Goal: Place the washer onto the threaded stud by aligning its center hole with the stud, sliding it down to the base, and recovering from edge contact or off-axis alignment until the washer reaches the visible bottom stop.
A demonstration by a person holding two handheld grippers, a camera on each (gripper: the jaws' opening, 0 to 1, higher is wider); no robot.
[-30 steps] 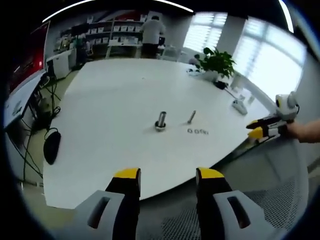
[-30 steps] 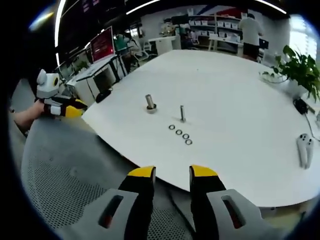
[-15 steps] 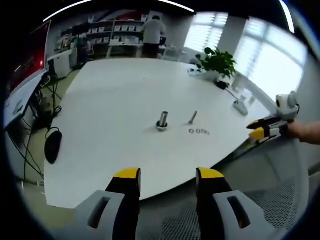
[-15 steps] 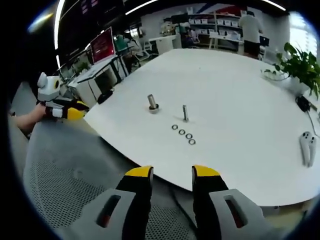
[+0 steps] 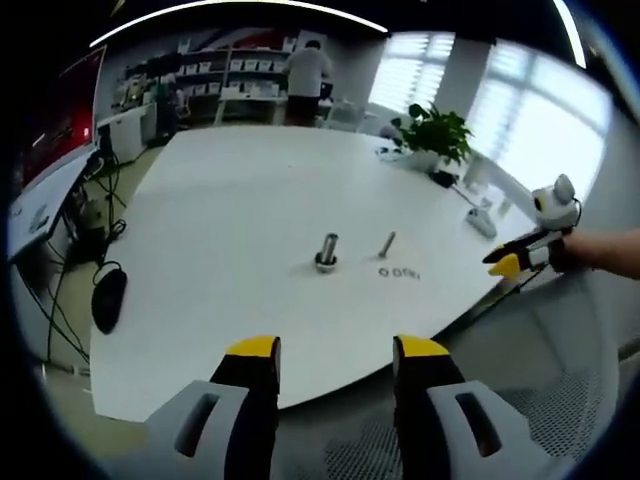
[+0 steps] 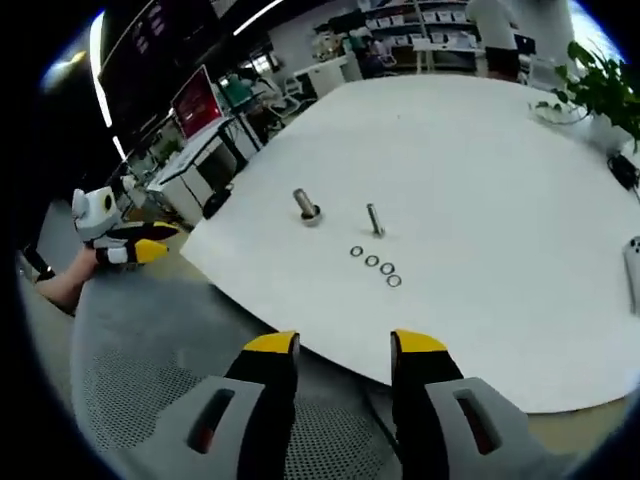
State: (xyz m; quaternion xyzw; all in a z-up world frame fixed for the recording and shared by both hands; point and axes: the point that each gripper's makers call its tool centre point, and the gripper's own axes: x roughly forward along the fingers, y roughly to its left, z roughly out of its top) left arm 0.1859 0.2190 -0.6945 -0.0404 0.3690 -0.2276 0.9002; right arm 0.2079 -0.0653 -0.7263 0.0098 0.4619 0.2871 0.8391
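On the white table (image 5: 230,200) stand a thick metal stud on a round base (image 5: 326,250) and a thin threaded stud (image 5: 385,243). A short row of several small washers (image 5: 398,272) lies just in front of them. My left gripper (image 5: 337,352) is open and empty, off the table's near edge. In the right gripper view the thick stud (image 6: 306,205), the thin stud (image 6: 374,219) and the washers (image 6: 375,263) lie ahead of my right gripper (image 6: 345,347), which is open and empty over a mesh chair. Each gripper is visible from the other: right gripper (image 5: 515,262), left gripper (image 6: 125,245).
A grey mesh chair seat (image 6: 150,370) lies below both grippers. A potted plant (image 5: 432,130) and a white handset (image 5: 480,215) sit at the table's far side. A black object (image 5: 107,297) lies to the left on the floor. A person (image 5: 305,70) stands by distant shelves.
Both cameras shifted slightly; the right gripper view now looks down more steeply at the table. Both grippers stay open and empty. Studs and washers have not moved.
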